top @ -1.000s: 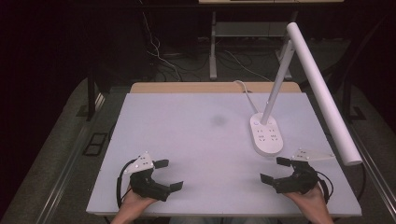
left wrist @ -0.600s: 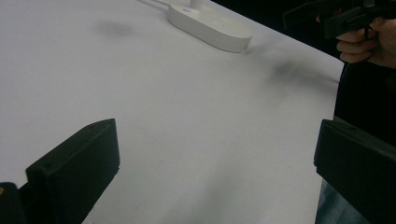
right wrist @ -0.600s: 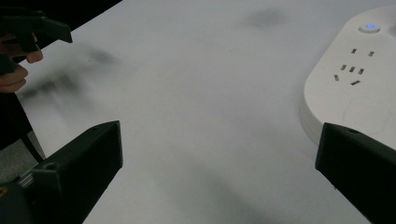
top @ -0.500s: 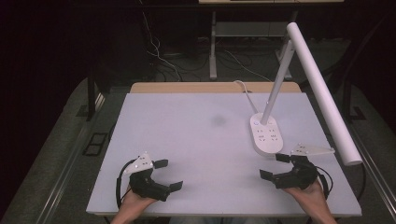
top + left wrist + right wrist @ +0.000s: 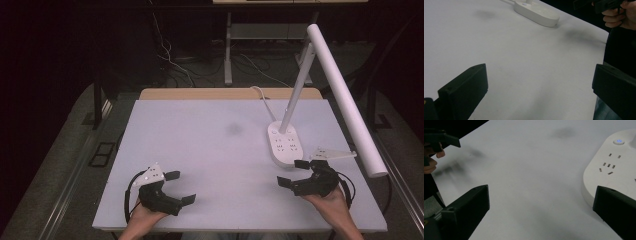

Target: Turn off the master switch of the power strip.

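Observation:
My left gripper point(image 5: 180, 187) rests near the front left of the white table point(image 5: 210, 150), its jaws spread wide with nothing between them. My right gripper point(image 5: 294, 173) hovers at the front right, also open and empty, just in front of the white lamp base point(image 5: 285, 144). In the left gripper view the two black jaws frame bare table, with the lamp base point(image 5: 537, 12) far off and the other gripper point(image 5: 599, 3) in a hand at the top right. In the right gripper view the lamp base point(image 5: 614, 175) with its socket slots and lit blue button point(image 5: 619, 141) lies close by the right jaw.
A white desk lamp stands on the base, its stem point(image 5: 297, 90) leaning back and its long tube head point(image 5: 345, 100) reaching forward over the table's right edge. Its cord point(image 5: 262, 97) runs to the back edge. A faint dark smudge point(image 5: 233, 128) marks the table's middle.
The right gripper has crept slightly toward the lamp base. The left gripper has stayed where it was.

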The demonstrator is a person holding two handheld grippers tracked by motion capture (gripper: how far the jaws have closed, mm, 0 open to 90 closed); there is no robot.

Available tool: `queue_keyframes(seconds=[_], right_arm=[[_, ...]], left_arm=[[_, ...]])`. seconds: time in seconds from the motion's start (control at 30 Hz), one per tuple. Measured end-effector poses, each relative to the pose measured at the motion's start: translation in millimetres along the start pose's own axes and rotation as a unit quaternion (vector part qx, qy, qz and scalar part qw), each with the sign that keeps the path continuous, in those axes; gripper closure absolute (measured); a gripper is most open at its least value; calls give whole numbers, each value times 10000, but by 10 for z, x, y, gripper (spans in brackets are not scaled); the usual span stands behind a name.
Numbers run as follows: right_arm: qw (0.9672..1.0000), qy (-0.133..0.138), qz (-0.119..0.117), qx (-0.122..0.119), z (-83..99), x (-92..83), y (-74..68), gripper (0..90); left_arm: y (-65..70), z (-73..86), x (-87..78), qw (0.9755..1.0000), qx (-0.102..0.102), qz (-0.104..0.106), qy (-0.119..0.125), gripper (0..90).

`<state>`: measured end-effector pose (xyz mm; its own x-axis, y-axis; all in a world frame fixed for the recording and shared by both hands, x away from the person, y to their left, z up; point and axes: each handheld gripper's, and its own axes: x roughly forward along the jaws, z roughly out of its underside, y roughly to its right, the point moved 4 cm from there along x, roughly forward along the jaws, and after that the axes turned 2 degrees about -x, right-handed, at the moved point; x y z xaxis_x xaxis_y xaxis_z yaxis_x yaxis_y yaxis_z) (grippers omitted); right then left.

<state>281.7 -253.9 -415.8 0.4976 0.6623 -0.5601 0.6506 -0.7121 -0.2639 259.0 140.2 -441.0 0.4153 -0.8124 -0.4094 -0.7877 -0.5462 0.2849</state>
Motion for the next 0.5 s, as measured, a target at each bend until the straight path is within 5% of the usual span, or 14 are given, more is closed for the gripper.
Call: queue_keyframes(seconds=[0.5], right_arm=[[10000, -35, 46, -66, -176, 37, 37, 2]], left_arm=[[-2, 1, 0, 10000, 8, 2, -8, 0]])
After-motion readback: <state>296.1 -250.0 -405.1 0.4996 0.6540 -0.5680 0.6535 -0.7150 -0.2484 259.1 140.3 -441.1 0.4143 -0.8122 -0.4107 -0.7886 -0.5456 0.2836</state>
